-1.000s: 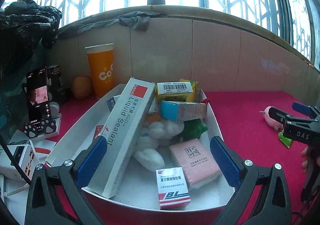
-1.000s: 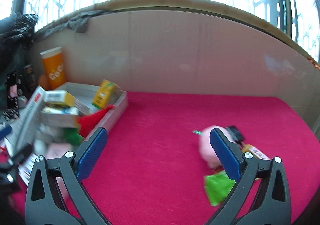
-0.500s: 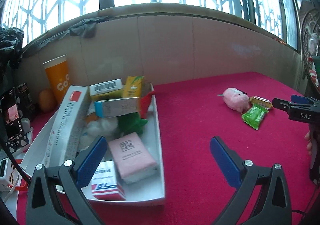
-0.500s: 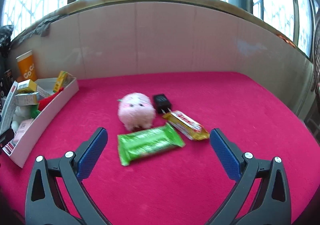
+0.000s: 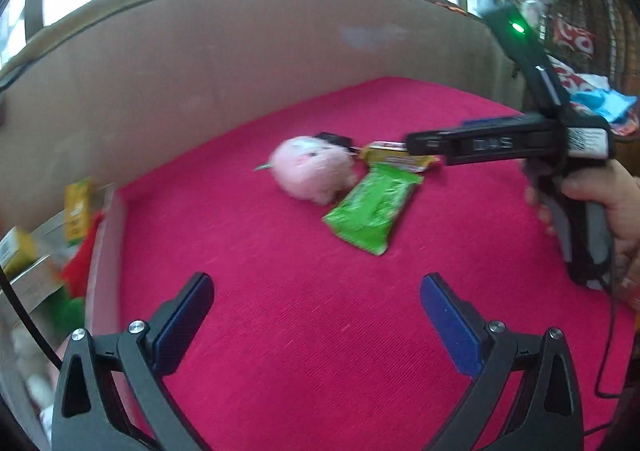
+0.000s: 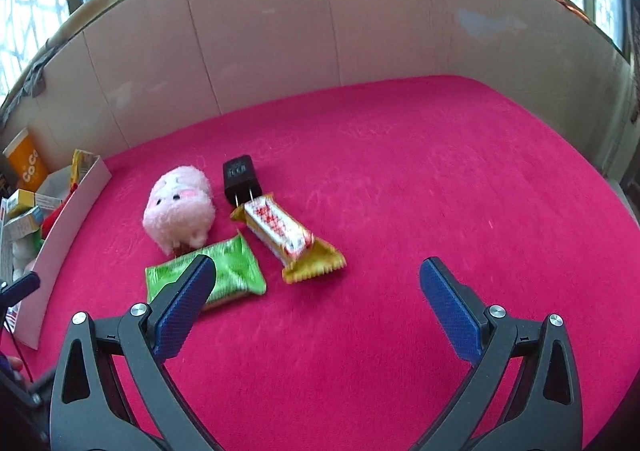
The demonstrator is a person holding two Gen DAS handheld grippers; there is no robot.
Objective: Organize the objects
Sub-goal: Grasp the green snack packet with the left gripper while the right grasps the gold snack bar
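On the red cloth lie a pink plush pig (image 6: 179, 202), a black plug adapter (image 6: 240, 181), a yellow snack bar (image 6: 288, 237) and a green packet (image 6: 224, 275). My right gripper (image 6: 318, 293) is open just short of them, its left finger over the green packet's near corner. My left gripper (image 5: 316, 305) is open and empty above bare cloth, with the pig (image 5: 310, 170) and green packet (image 5: 372, 209) further ahead. In the left wrist view the right gripper's body (image 5: 500, 145), held by a hand (image 5: 600, 195), reaches in over the yellow bar (image 5: 396, 159).
A white box (image 6: 66, 235) filled with several cartons and soft items stands at the left edge of the cloth. An orange cup (image 6: 26, 163) stands behind it. A beige panel wall (image 6: 320, 31) rings the back. Clutter (image 5: 580, 51) sits beyond the right edge.
Both grippers have swung right, away from the white box. The right gripper has come closer and lower over the loose items; the left now faces them instead of the box.
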